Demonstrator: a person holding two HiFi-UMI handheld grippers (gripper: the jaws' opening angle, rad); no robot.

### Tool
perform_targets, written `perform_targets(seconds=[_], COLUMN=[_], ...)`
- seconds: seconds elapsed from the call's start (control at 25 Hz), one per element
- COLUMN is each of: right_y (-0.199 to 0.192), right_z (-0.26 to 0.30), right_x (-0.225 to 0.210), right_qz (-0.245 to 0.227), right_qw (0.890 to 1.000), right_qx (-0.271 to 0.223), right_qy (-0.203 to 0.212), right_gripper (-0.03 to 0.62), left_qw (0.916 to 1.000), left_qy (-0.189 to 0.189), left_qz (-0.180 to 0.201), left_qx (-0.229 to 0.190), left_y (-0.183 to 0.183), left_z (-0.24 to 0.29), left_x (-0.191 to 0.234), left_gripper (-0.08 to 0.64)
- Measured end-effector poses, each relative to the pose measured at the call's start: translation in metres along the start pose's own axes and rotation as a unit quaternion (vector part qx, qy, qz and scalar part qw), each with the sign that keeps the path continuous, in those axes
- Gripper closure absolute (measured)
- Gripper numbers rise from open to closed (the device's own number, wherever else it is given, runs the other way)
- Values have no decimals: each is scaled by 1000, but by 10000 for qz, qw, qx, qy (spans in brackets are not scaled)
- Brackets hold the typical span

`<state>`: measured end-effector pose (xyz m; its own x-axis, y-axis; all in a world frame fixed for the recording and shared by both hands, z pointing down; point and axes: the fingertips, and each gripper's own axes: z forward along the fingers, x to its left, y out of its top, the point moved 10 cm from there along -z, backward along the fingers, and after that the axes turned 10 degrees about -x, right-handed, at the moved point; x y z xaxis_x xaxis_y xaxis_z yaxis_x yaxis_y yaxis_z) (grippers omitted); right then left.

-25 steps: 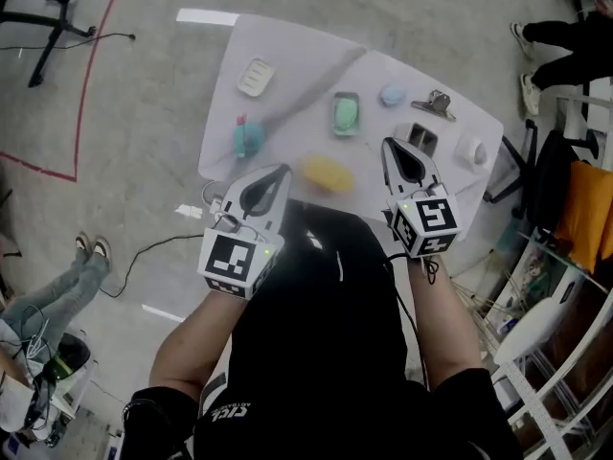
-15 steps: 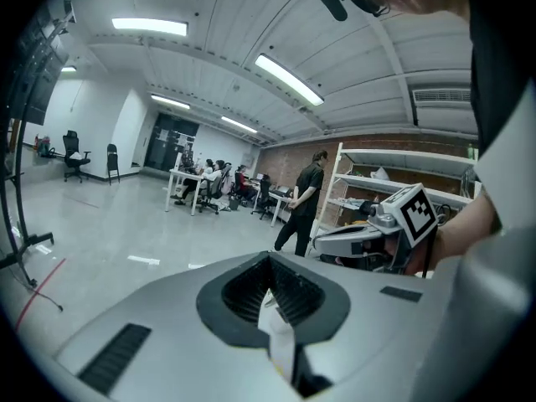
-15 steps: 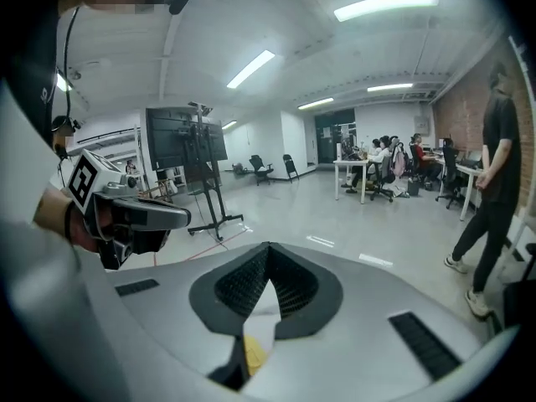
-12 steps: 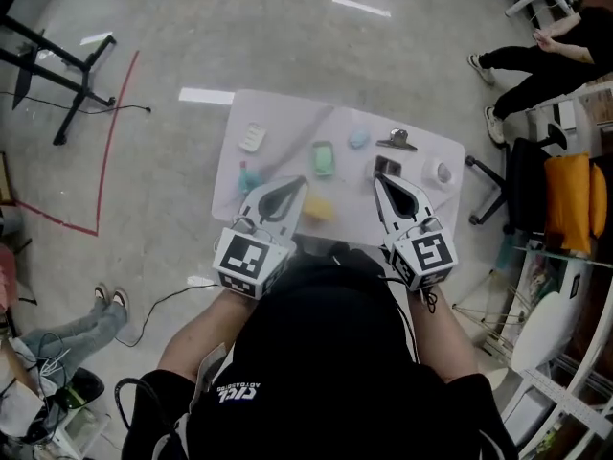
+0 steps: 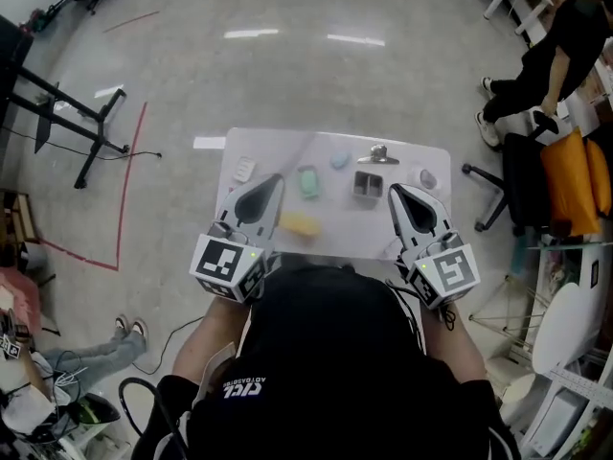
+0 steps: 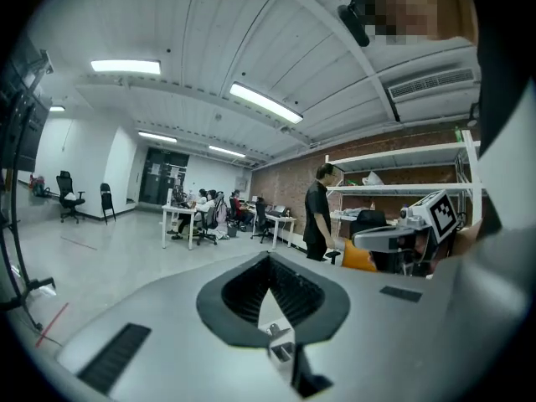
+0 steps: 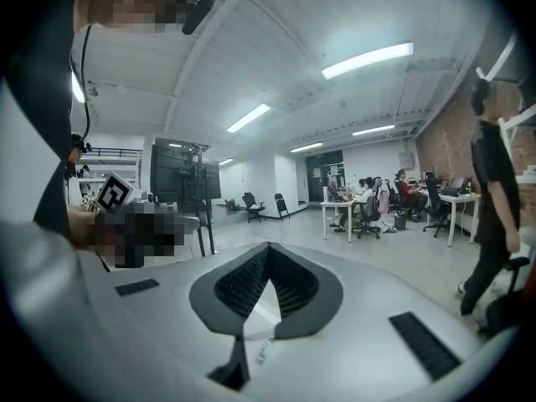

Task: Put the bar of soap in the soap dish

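In the head view a white table (image 5: 421, 228) stands far below. On it lie a yellow bar (image 5: 300, 224), a small white soap dish (image 5: 245, 169), a green dish (image 5: 307, 181) and a pale blue piece (image 5: 339, 160). My left gripper (image 5: 276, 177) is held high above the table's near left, shut and empty. My right gripper (image 5: 395, 190) hovers above the near right, also shut with nothing in it. Both gripper views look level across the room: the left gripper (image 6: 268, 258) and the right gripper (image 7: 268, 248) show their tips meeting, and no table is seen there.
A binder clip (image 5: 378, 153), a grey box (image 5: 367, 184) and a white round thing (image 5: 423, 177) sit at the table's far right. A black office chair (image 5: 512, 185) stands right of the table and a person (image 5: 536, 56) beyond it. Red tape (image 5: 129, 175) marks the floor at left.
Both grippers have risen well above the table, still shut and empty. The head view has lifted with them, so the table looks smaller and farther away.
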<state>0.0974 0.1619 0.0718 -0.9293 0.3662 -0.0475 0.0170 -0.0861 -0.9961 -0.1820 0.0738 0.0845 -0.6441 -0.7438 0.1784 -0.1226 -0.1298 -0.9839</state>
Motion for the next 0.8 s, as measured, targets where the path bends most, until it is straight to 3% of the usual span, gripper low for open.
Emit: perform_targets(seconds=[0.24,0.36,0.8], right_y=[3,-1,-9], right_z=[-50,-64,-75], right_x=[-29,-38,-53], right_qz=[349,452,632], right_qw=[9990,9985,9978], right_qx=[-191,-144,-101], right_qy=[-178,-277,-157], right_gripper=[575,575,575], left_qw=[9999,9999,9995], left_qy=[111,-68,-102], left_qz=[-22,4,89], left_qx=[51,76,294], left_y=[5,0,-4], left_z=[9,11,14], left_x=[-37,-52,-73], left_gripper=[549,549,551])
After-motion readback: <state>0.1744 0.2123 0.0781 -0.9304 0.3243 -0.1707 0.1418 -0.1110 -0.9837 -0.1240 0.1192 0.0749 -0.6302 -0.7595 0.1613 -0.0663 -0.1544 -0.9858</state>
